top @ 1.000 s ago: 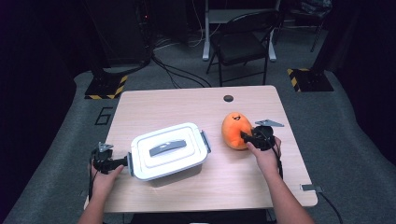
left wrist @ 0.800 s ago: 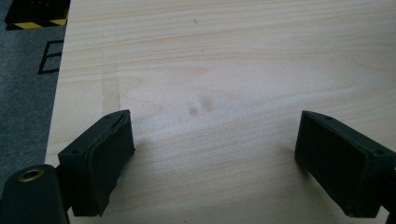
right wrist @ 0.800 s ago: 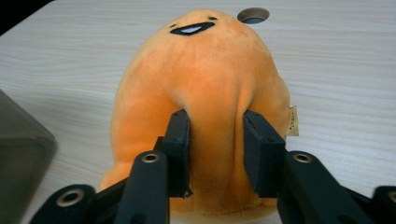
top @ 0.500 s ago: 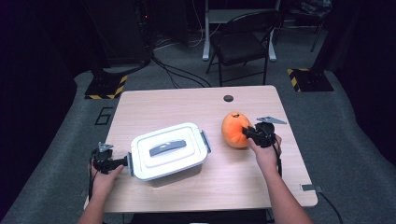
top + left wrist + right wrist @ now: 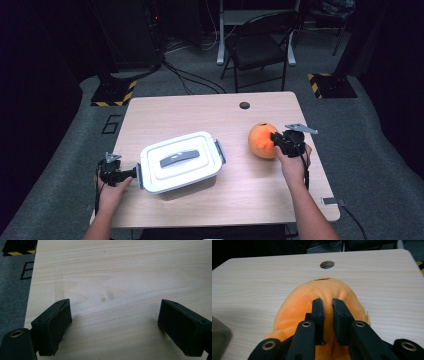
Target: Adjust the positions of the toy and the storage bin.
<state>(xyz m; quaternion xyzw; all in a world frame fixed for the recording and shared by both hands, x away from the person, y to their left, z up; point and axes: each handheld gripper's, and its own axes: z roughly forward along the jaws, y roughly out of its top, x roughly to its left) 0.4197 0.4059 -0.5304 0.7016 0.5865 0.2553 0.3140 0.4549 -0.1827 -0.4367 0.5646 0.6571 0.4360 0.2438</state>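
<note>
Toward the right edge of the tabletop [image 5: 210, 215], the orange plush toy [image 5: 262, 140] sits with the right gripper [image 5: 278, 140] pinching a fold of its soft skin; the jaws have just been closing and now stand narrow with fabric squeezed between them. The white lidded container [image 5: 180, 161] lies to the toy's left, toward the front-left corner. The left gripper [image 5: 131, 173] rests by the container's left end, jaws wide apart over bare wood.

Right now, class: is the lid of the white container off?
No: in the high view the lid sits flat on the white container, covering its whole top.
</note>
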